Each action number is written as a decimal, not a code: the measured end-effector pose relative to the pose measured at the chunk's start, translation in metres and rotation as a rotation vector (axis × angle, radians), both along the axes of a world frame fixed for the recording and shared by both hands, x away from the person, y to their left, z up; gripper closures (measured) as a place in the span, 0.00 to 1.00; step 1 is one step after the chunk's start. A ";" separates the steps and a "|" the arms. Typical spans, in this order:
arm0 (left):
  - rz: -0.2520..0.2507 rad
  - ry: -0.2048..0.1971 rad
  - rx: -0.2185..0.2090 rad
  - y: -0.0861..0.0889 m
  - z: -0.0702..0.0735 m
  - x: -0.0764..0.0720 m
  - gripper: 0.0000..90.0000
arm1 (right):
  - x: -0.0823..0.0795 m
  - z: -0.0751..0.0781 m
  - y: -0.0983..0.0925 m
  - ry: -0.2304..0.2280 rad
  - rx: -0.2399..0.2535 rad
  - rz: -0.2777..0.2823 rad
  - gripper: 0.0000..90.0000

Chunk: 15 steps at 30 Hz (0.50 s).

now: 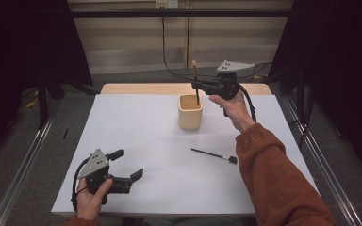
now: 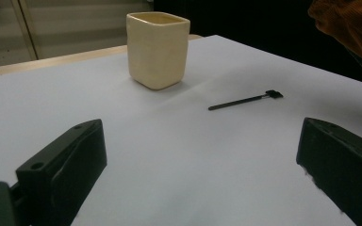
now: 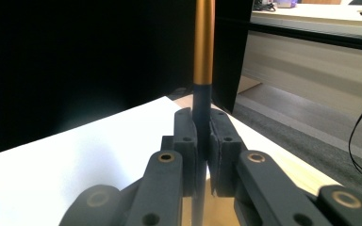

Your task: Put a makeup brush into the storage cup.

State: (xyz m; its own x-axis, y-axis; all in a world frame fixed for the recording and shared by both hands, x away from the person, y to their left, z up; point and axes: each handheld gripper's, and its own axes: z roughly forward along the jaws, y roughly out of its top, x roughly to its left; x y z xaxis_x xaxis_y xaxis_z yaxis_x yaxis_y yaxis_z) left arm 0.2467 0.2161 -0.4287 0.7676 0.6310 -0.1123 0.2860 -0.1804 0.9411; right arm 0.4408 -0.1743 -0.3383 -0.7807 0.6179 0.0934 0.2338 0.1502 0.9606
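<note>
We have the right gripper (image 1: 198, 85) jaws clamped mid-shaft on the brush (image 1: 196, 81), upright above the cup (image 1: 190, 112): light, stiff, slick, so grip stays near the ferrule; left gripper (image 1: 128, 164) jaws wide.

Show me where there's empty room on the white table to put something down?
The widest bare patch lies left of the cream cup, beyond the left gripper. Another lies between that gripper and the small black brush. It is crowded around the cup, where the right gripper holds a brush over it.
</note>
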 end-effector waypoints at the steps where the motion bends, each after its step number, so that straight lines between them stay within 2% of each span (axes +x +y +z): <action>1: 0.003 0.005 -0.004 -0.001 0.000 0.000 0.02 | 0.002 -0.001 0.001 -0.001 0.000 0.000 0.93; 7: -0.011 0.008 -0.003 -0.001 -0.002 0.002 0.02 | 0.014 -0.003 0.006 0.011 -0.009 -0.015 0.93; 10: 0.001 0.008 -0.015 -0.001 -0.002 0.002 0.02 | 0.020 -0.006 0.009 0.015 -0.006 -0.020 0.93; 15: -0.009 -0.003 0.005 0.000 -0.001 0.002 0.02 | 0.030 -0.017 0.014 0.029 0.006 -0.033 0.93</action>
